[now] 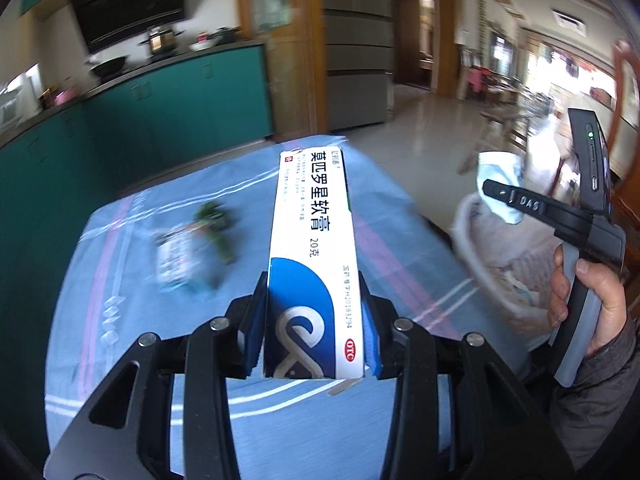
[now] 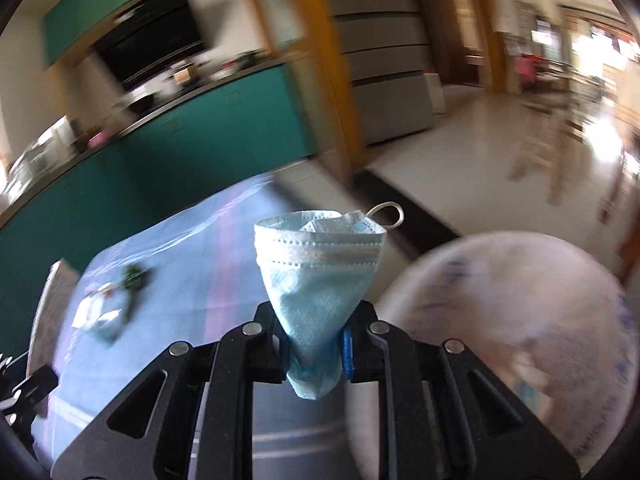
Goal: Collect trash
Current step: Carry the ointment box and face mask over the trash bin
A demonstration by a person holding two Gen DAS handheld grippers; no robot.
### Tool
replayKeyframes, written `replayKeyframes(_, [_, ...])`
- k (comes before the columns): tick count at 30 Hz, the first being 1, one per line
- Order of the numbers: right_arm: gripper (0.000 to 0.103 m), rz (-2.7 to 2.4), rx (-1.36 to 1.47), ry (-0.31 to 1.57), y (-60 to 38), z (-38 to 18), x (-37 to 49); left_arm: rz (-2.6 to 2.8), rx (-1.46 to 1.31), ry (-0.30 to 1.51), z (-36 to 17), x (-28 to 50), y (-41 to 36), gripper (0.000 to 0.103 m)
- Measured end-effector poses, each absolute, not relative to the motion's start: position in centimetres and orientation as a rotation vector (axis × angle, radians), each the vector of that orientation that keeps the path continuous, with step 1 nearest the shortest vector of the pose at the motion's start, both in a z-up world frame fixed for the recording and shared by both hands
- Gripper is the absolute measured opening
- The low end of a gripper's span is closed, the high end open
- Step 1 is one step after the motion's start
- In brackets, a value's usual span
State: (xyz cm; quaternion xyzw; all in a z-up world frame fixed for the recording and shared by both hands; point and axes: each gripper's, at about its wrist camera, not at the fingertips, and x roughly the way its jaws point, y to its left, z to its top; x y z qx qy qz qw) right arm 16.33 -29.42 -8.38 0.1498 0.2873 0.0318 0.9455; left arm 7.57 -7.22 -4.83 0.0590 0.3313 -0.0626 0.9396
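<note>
My left gripper (image 1: 314, 320) is shut on a long white and blue ointment box (image 1: 312, 248), which points away over the blue tablecloth (image 1: 120, 280). My right gripper (image 2: 316, 344) is shut on a crumpled light blue face mask (image 2: 320, 276) with a white ear loop. In the left wrist view the right gripper (image 1: 504, 196), held by a hand (image 1: 596, 296), carries the mask (image 1: 500, 180) above a white bin with a bag liner (image 1: 496, 280). That bin (image 2: 500, 320) sits blurred to the lower right in the right wrist view.
A crumpled printed wrapper (image 1: 180, 260) and green leafy scraps (image 1: 218, 224) lie on the tablecloth. Teal kitchen cabinets (image 1: 160, 120) run behind the table. A wooden stool (image 2: 540, 152) stands on the pale tiled floor (image 1: 432, 136) to the right.
</note>
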Motion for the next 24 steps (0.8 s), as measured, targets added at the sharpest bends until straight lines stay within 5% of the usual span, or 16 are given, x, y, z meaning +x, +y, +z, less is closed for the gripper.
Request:
replayKeyframes(20, [0.02,-0.377,0.58,0.596,-42.9,-12.6,11.6,-0.662,0.226,0.811,-11.4,14.5,-28.8,0.042])
replayKeyframes(21, [0.02,-0.379,0.575,0.6,-42.9,-12.7,11.7,-0.672,0.224,0.811,-11.7,14.8,-29.1,0.045])
replayKeyframes(23, [0.02,-0.375,0.575,0.609,-42.9,-12.9,11.9,-0.652,0.229,0.808,-11.7,15.1,-29.2,0.071])
replayKeyframes(24, [0.02,-0.371,0.576,0.611,-42.9,-12.8,11.9,-0.635,0.224,0.795,-11.5,15.2,-28.9,0.076])
